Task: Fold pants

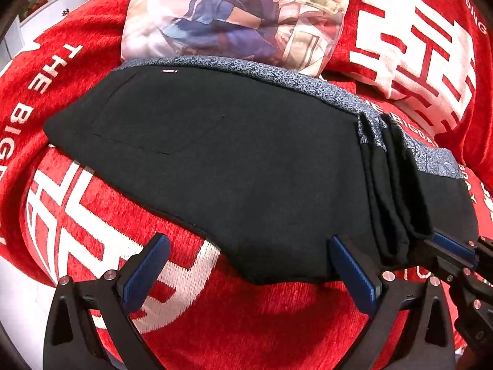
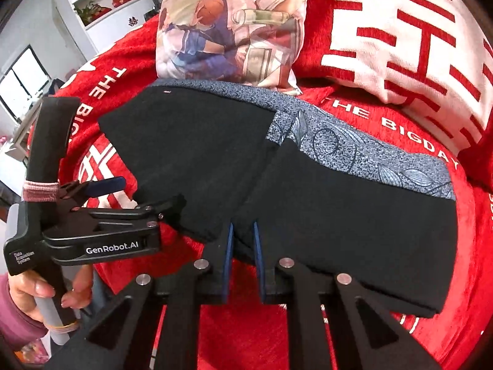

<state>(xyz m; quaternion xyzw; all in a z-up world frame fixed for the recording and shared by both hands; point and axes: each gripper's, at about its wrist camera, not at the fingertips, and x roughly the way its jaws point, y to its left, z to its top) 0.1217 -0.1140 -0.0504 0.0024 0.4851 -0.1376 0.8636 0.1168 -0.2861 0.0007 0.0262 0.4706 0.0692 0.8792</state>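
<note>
From the left wrist, the left gripper (image 1: 246,265) stands wide open over the near edge of the black pants (image 1: 215,160) on the red sofa (image 1: 262,323), ready to take the hem. From the right wrist, the right gripper (image 2: 242,240) pinches the pants' (image 2: 339,215) near hem to lift it for folding.

Both cameras ride just behind their own fingers, tilted steeply down, close over the black pants (image 1: 231,169) on the red cover (image 1: 277,323). Left wrist view looks past the left gripper (image 1: 249,265) at the near hem, the right gripper (image 1: 453,252) poking in at its far right. Right wrist view sits over the right gripper (image 2: 242,246), the left gripper (image 2: 123,203) at its left; both share pants, printed pillow (image 2: 228,24) and cover.
</note>
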